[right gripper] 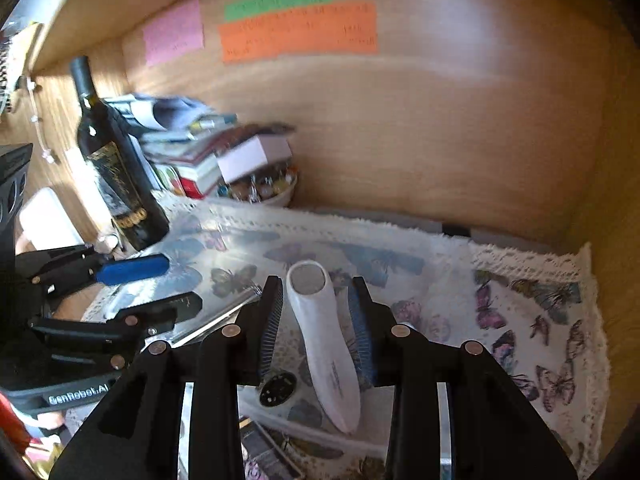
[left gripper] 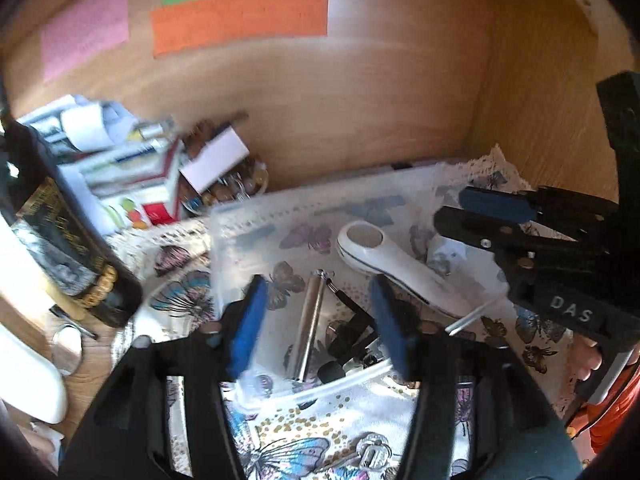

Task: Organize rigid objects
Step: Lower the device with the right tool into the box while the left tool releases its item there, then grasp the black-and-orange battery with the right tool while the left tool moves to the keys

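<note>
Right hand-held gripper (right gripper: 316, 320): it is clenched on the white handheld device (right gripper: 320, 340); both pads are pressed against the sides of its body, with the round end pointing away from the camera.
Left hand-held gripper (left gripper: 320, 320): it is released; the jaws stand apart and nothing is pressed between them. It is held over the near end of the clear plastic box (left gripper: 228, 240).
Metal cylinder (left gripper: 310, 320): it is seen lying inside the box, between the open left fingers but not touched by them.
Other box contents: small dark items (left gripper: 348, 336) are seen beside the cylinder; what they are cannot be told.
White device, place: it is over the clear box, its tail end near the front rim; whether it rests on the box floor or is carried just above it cannot be told.
Support: the box stands on a butterfly-print cloth (right gripper: 540, 320) spread on the bench.
Surroundings: a dark bottle (right gripper: 116, 160) and a stack of books and boxes (right gripper: 208, 152) are kept at the back left, well apart from the box.
Step in hand: it is judged that the white device is being placed into the box, or taken from it; which one is not shown.
Next move: if placing is meant, the device should be lowered flat beside the cylinder before the right jaws are loosened, and the left gripper kept clear.
</note>
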